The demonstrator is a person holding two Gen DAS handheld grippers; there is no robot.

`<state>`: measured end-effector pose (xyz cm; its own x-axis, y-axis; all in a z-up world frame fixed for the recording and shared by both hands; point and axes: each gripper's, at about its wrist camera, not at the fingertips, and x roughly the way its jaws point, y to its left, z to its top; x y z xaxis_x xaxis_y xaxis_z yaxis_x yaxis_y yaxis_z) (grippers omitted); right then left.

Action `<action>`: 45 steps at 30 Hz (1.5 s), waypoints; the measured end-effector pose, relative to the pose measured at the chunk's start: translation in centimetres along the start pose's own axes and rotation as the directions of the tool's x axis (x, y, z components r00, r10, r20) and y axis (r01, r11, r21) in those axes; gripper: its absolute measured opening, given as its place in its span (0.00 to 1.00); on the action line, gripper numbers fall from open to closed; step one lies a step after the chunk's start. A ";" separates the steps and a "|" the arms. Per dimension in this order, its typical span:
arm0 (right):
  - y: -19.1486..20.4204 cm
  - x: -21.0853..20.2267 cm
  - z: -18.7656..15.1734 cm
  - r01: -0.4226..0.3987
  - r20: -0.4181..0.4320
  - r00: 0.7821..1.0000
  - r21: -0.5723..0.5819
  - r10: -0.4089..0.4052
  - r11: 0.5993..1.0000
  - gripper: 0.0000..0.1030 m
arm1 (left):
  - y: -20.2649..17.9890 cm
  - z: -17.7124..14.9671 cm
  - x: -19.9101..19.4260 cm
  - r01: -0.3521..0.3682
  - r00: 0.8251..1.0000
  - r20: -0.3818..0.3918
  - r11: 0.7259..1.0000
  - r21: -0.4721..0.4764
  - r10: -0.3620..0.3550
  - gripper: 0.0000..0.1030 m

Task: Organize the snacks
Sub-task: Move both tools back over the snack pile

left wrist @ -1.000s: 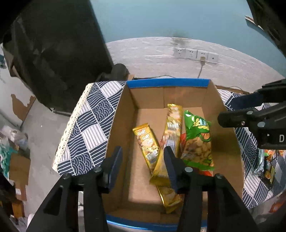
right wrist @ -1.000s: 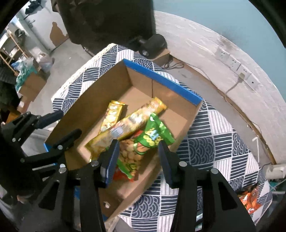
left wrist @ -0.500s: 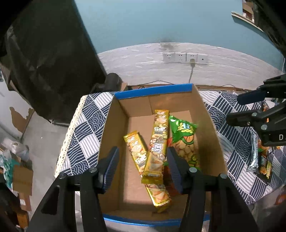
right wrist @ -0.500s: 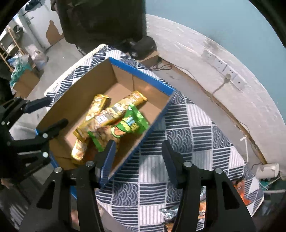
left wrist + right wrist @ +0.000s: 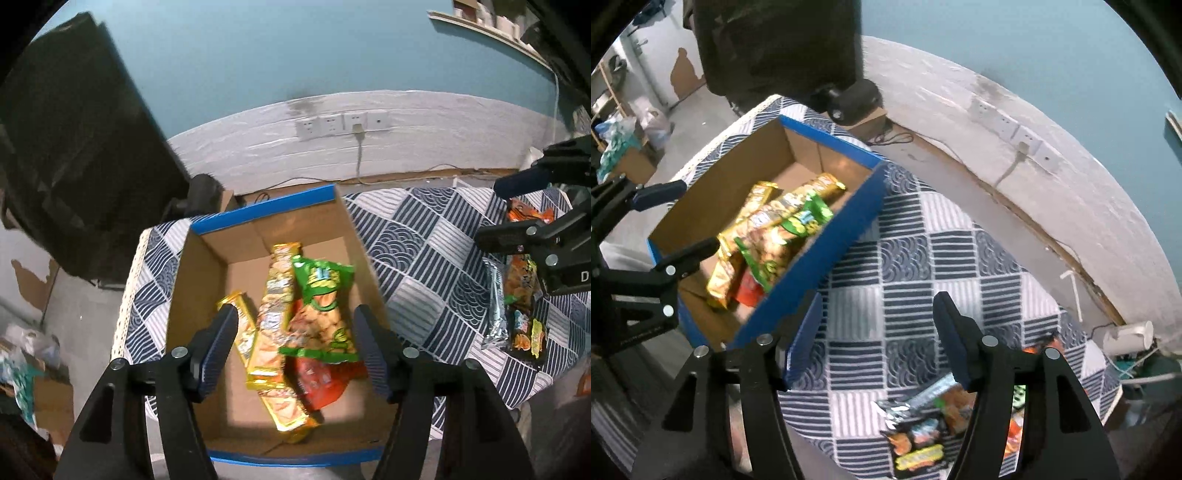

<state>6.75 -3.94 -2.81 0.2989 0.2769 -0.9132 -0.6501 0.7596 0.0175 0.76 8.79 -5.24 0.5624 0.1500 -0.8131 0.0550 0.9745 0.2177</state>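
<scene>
The cardboard box (image 5: 199, 295) with blue tape on its rims stands on the left part of a table covered with a navy and white patterned cloth (image 5: 424, 266). Its left wall runs close along the lace edge of the cloth, and its near rim sits at the near edge of the table. Inside lie the snacks already sorted: a long yellow packet (image 5: 275, 314), a shorter yellow bar (image 5: 242, 328) to its left, a green bag of nuts (image 5: 325, 306) on the right side, and a red packet (image 5: 321, 380) partly under the green one. The left half of the box floor is bare.

The left gripper (image 5: 295, 347) hangs above the box, released, with nothing between its pads; its jaws have just been opening. The right gripper (image 5: 877, 339) is also released and empty, its jaws have just been opening too, and it stands over the bare cloth just right of the box's blue wall (image 5: 820, 258).

Between the box and the loose snacks (image 5: 923, 424) at the right end of the table, the cloth is open. These snacks, orange and dark bags and a silver wrapper (image 5: 495, 306), lie near the right and near edges of the table.
</scene>
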 end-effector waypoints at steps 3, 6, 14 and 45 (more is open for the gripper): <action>-1.3 -0.7 -1.1 0.019 0.003 1.000 0.012 -0.019 1.000 0.62 | -1.4 0.5 -0.2 0.019 1.000 -0.003 1.000 0.016 -0.019 0.66; -2.5 -1.4 -2.5 0.041 0.008 0.999 0.023 -0.041 0.999 0.65 | -2.8 0.9 -0.2 0.043 0.999 -0.005 0.999 0.031 -0.043 0.71; -6.1 -2.9 -6.3 0.093 0.007 0.996 0.051 -0.093 0.994 0.66 | -8.0 1.6 -0.2 0.078 0.997 -0.022 0.988 0.133 -0.076 0.71; -18.7 1.8 -19.0 0.139 -0.134 0.984 0.176 -0.116 0.974 0.66 | -20.0 2.4 5.1 0.212 0.971 -0.168 0.935 0.283 -0.170 0.71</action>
<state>6.13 -28.81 -12.53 0.2767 0.1055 -0.9552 -0.4687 0.8825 -0.0383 4.53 -10.35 -12.48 0.3983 0.0085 -0.9172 0.4044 0.8959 0.1839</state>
